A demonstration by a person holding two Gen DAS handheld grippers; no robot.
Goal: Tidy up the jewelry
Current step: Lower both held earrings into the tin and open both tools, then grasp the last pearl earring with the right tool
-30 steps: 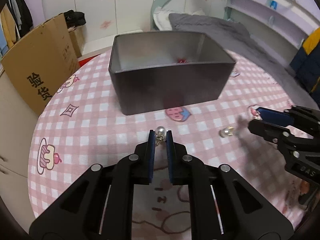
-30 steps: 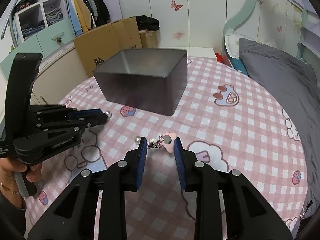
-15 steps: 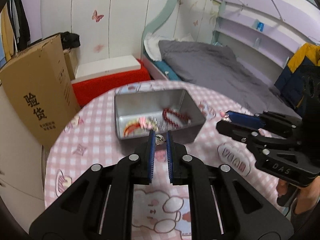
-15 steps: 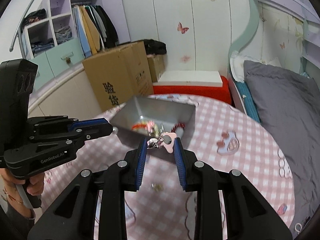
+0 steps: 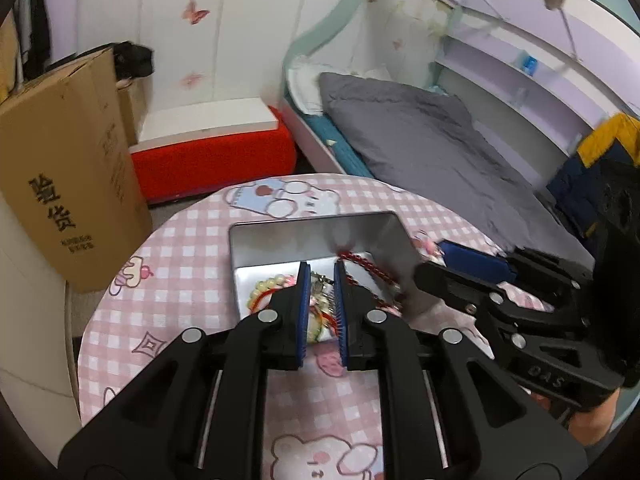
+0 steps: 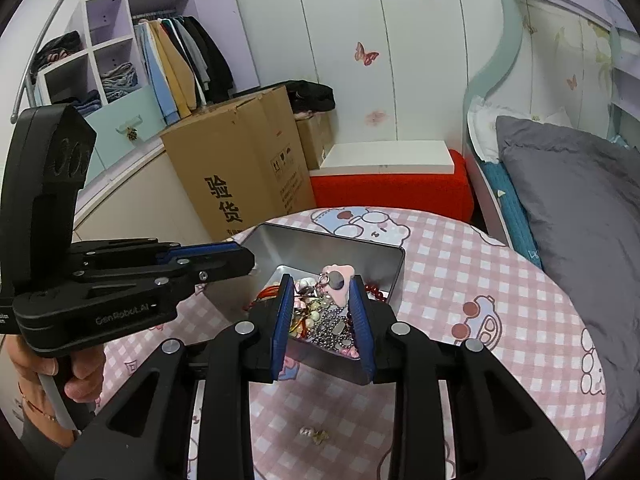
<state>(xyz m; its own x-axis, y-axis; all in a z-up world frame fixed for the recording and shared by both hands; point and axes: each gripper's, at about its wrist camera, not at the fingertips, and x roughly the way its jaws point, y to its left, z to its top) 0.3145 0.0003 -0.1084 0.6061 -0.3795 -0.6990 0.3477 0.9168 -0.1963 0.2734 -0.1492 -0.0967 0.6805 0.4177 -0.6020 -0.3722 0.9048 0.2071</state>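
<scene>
Round bench point(image 6: 472, 280), pink checked cloth with cartoon prints, carries one open metal tin point(image 6: 320, 245) near its far edge.

Tin contents: red bead bracelet point(image 5: 366, 268) along the right wall; pale bead bracelet point(image 5: 269, 285) with red cord at the left; silver ball chain point(image 6: 332, 330) and assorted small charms piled in the middle.

Left claw point(image 5: 320, 274): poised above the tin, jaws a narrow gap apart. A small metallic piece point(image 5: 319, 279) shows between the tips; whether it is pinched or lies in the tin below cannot be told.

Right claw point(image 6: 319, 282): above the tin's near side, jaws apart. A pink charm on a metal ring point(image 6: 336, 280) sits at the tip of the right finger, against its blue pad point(image 6: 360, 312); the left finger stands clear of it.

One small pearl earring point(image 6: 314, 435) lies loose on the cloth, on the near side of the tin and well apart from it.

Surroundings: cardboard box point(image 6: 244, 172), red bench-seat point(image 6: 388, 190), bed with grey duvet point(image 6: 576, 200), open wardrobe point(image 6: 172, 64).
</scene>
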